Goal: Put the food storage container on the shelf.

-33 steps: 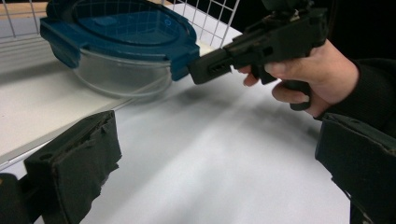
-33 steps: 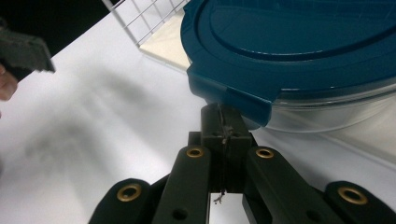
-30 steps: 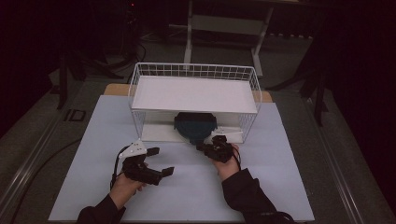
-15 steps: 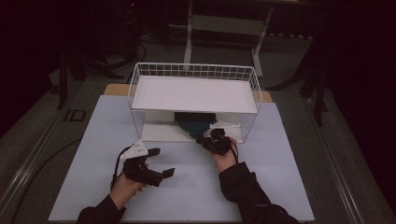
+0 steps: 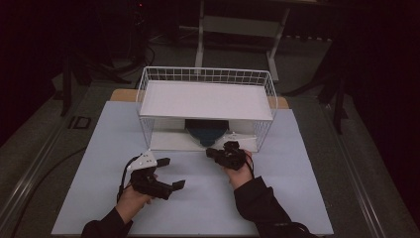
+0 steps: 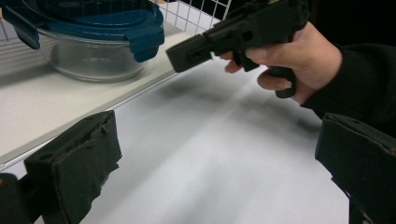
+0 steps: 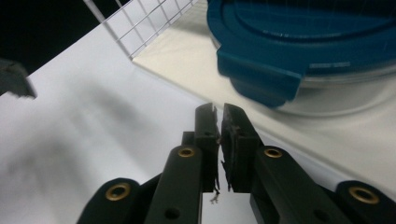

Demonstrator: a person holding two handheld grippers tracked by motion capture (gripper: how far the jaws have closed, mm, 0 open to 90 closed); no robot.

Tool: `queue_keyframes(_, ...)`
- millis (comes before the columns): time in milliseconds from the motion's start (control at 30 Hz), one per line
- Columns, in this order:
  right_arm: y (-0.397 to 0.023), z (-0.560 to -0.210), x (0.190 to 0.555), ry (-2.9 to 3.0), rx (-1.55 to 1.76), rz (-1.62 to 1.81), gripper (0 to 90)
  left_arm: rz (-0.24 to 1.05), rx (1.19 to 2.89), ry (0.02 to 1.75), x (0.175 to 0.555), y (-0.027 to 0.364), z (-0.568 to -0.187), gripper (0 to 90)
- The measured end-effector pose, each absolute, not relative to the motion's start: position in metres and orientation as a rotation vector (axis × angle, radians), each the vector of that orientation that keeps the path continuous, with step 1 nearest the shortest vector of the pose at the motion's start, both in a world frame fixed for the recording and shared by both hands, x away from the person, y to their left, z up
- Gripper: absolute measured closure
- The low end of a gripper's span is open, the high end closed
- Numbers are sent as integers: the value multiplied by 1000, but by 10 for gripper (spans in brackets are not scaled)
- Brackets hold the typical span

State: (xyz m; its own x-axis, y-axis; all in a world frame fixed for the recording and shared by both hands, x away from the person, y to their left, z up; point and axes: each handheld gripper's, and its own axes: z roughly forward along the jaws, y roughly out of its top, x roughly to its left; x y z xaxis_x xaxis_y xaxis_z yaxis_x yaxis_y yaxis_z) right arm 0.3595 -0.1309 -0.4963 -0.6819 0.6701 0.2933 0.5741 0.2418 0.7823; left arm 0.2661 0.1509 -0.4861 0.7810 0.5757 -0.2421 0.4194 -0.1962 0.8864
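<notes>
White sheet material covers the desk (image 5: 297,198), the largest item in the high view. No brand, label or readable writing is visible on any item.

On the far half of the desk stands a white wire rack (image 5: 205,106) with 1 flat white shelf on top and a white base board below. Its long axis runs left to right across the desk, and its open front faces the person.

Under the shelf, near the middle of the base board, sits a clear glass container (image 6: 95,58) closed by a blue clip-on lid (image 7: 308,42). It stands upright, lid on top, with 1 lid clip turned toward the front edge of the board.

The left gripper (image 5: 166,173) is held low over the desk, well apart from the rack, with its 2 jaws spread wide and nothing between them.

The right gripper (image 5: 210,152) is just in front of the rack and points toward the container without touching it. Its jaws have just been opening, and now stand almost together with a narrow slit between the pads (image 7: 208,128) and nothing between them.
</notes>
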Motion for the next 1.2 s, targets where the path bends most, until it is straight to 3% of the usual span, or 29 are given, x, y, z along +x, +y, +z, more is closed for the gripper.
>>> queue_keyframes(100,-136,-495,352,2405,1184,1439,788,173,1827,764,265,151,-486,0)
queue_keyframes(267,-147,-493,339,2391,1161,1475,583,166,1816,754,265,153,-485,0)
queue_keyframes(300,-147,-493,339,2391,1161,1475,583,166,1816,754,265,153,-485,0)
queue_keyframes(333,-151,-493,335,2383,1166,1485,457,172,1820,750,265,153,-485,0)
queue_keyframes(367,-153,-493,334,2383,1171,1493,403,172,1820,750,265,153,-485,0)
queue_keyframes(467,-159,-492,328,2349,1168,1512,272,177,1825,745,264,153,-486,0)
queue_keyframes(500,-159,-492,328,2349,1168,1512,272,177,1825,745,264,153,-486,0)
queue_keyframes(533,-163,-492,325,2343,1156,1516,205,177,1823,746,264,153,-487,0)
queue_keyframes(633,-171,-491,321,2329,1167,1525,164,176,1823,744,263,154,-487,0)
queue_keyframes(1200,-218,-489,286,2279,1138,1502,163,159,1831,726,256,154,-488,0)
